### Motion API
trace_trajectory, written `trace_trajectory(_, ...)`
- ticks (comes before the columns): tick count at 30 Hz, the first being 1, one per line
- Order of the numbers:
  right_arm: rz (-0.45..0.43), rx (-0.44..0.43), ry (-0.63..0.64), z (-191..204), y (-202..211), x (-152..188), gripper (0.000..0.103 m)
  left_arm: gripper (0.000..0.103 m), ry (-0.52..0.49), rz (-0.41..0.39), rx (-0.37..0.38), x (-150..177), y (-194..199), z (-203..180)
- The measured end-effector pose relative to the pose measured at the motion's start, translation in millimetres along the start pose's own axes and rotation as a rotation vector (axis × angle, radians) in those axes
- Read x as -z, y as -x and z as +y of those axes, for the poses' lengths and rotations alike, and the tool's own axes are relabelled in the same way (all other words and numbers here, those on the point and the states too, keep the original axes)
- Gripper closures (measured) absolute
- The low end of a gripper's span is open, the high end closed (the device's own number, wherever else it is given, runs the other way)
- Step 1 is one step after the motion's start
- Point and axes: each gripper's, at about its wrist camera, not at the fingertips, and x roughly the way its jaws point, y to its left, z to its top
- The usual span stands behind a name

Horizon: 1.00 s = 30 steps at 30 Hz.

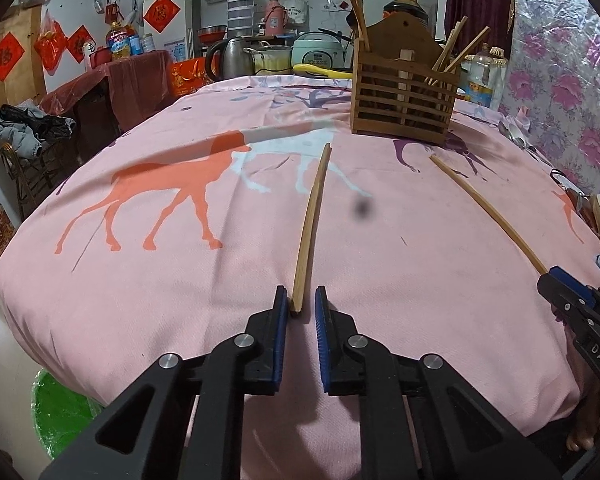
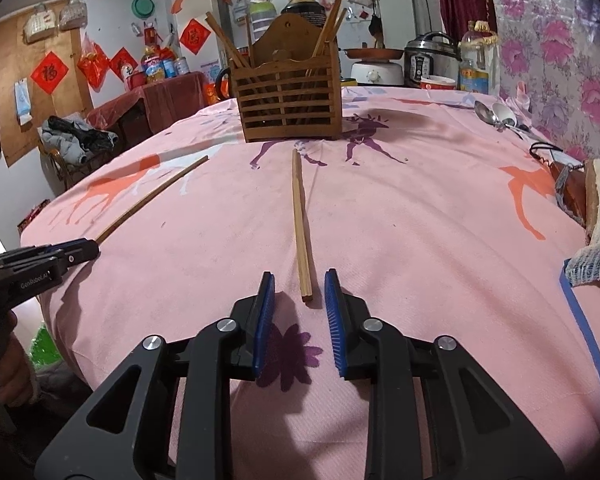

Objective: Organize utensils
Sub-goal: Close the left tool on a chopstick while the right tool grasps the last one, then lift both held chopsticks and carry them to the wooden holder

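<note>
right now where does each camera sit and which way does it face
Left wrist: on the left gripper, low over the pink tablecloth, looking at the wooden holder; its open jaws flank one chopstick; the right gripper shows at the right edge.
Right wrist: on the right gripper, same heading; open jaws flank the other chopstick; left gripper at left.
Shared: holder, both chopsticks, cloth.

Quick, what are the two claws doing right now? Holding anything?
Left gripper: open, holding nothing, one chopstick's end between its fingers.
Right gripper: open, holding nothing, the other chopstick's end between its fingers.
</note>
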Motion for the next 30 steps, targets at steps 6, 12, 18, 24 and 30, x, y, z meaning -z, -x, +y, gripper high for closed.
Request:
trace_trajectory(6, -0.006, -0.002, 0.012, 1.9, 3.0, 0.7, 0.096, 0.097, 0.014, 0.009, 0.019, 0.8, 3.3, 3.1)
trace_trajectory(12, -0.023, -0.006, 0.014, 1.9, 7.8, 0.2, 0.096, 0.097, 0.012, 0.005, 0.033, 0.2, 9.8, 2.0)
trace_trajectory(18, -0.059, -0.003, 0.011, 1.6, 16.4, -1.9, 0.096, 0.097, 0.023, -0.021, 0.046, -5.0, 25.9, 2.0)
trace_trajectory(24, -0.104, -0.006, 0.014, 3.4, 31.3, -7.1, 0.096, 0.097, 0.022, -0.069, 0.056, -13.1, 52.4, -2.1)
trace_trajectory(30, -0.19, -0.025, 0.013, 7.8, 60.4, -21.2, 0.096, 0.097, 0.04, -0.133, 0.076, -26.5, 88.6, -2.5)
